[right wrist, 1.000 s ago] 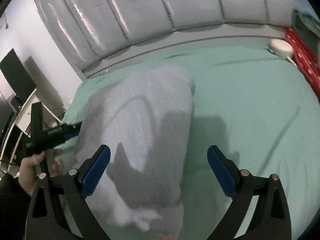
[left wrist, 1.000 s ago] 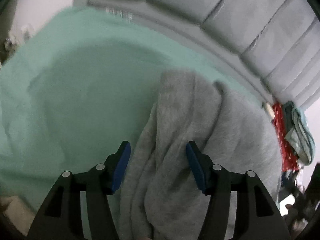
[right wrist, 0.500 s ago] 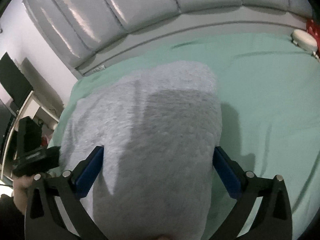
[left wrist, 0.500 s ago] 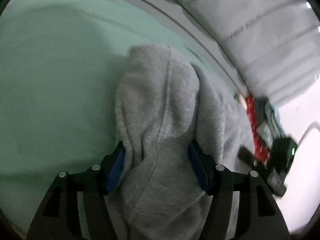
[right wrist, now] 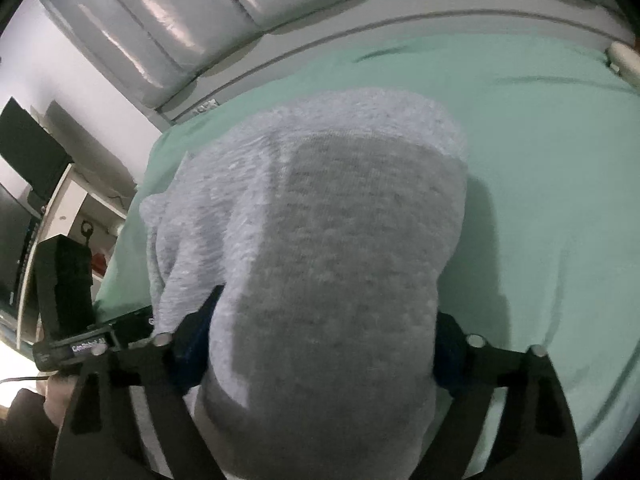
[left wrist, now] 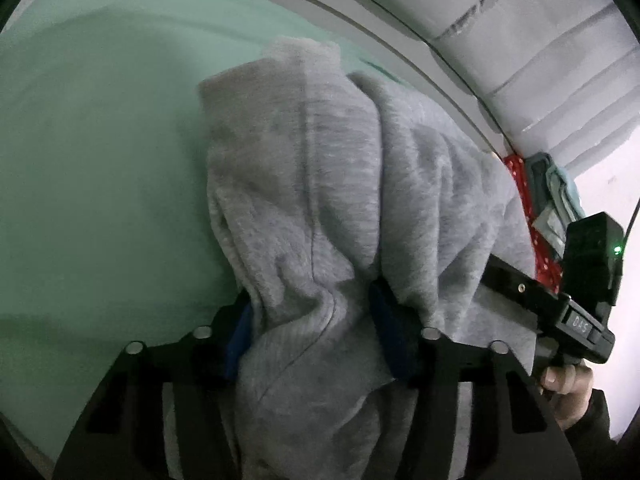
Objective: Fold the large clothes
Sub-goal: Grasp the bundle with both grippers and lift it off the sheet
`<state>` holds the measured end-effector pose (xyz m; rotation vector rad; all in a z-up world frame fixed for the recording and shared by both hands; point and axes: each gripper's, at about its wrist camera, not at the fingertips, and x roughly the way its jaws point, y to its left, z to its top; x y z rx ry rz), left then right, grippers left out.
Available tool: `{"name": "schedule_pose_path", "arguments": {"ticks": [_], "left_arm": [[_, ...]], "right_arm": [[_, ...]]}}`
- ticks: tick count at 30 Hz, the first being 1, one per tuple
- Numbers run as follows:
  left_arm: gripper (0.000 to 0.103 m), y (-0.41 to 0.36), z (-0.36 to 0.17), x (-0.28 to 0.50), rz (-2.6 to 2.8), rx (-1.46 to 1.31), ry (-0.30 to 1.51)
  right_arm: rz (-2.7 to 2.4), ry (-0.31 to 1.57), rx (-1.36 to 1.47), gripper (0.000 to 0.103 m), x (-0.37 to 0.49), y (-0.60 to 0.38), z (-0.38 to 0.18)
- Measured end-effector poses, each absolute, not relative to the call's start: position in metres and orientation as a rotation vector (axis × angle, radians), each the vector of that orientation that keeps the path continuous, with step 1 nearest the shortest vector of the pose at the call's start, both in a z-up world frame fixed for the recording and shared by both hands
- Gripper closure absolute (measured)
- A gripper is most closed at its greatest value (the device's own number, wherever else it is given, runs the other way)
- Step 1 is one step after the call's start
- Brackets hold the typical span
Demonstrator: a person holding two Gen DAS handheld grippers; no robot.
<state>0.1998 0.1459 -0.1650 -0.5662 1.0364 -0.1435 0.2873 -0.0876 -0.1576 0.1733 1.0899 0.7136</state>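
A large grey fleece garment (left wrist: 320, 184) lies bunched on the mint green bed sheet (left wrist: 100, 152). My left gripper (left wrist: 312, 324) is shut on a thick fold of it, blue pads pressed into the cloth on both sides. In the right wrist view the same garment (right wrist: 332, 248) fills the middle. My right gripper (right wrist: 320, 344) has its jaws wide around a thick bundle of it, and the cloth covers the pads. The right gripper's body (left wrist: 576, 292) shows at the right of the left wrist view; the left gripper's body (right wrist: 68, 304) shows at the left of the right wrist view.
A grey padded headboard (right wrist: 224, 20) runs along the back of the bed. Red and teal clothes (left wrist: 544, 208) are piled at the bed's right edge. A white shelf and dark screens (right wrist: 36, 184) stand left of the bed. A small white object (right wrist: 622, 60) lies at the far right.
Both grippers moved forward onto the garment. The left jaws closed in from open and now pinch a fold. The right jaws narrowed around the bundle, which now fills the view.
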Motion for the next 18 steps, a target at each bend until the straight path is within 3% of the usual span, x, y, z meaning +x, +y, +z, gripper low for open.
{"name": "schedule_pose_path", "arguments": {"ticks": [4,18], "left_arm": [[0.068,0.129,-0.150,0.192,-0.155,-0.479,1.032],[0.073,0.096,-0.096,0.141,-0.263,-0.443,0.999]], "right_arm": [[0.703,1.054,0.164,0.031,0.271,-0.086,-0.138],[0.738,1.027,0.199,0.037,0.214,-0.110,-0.092]]}}
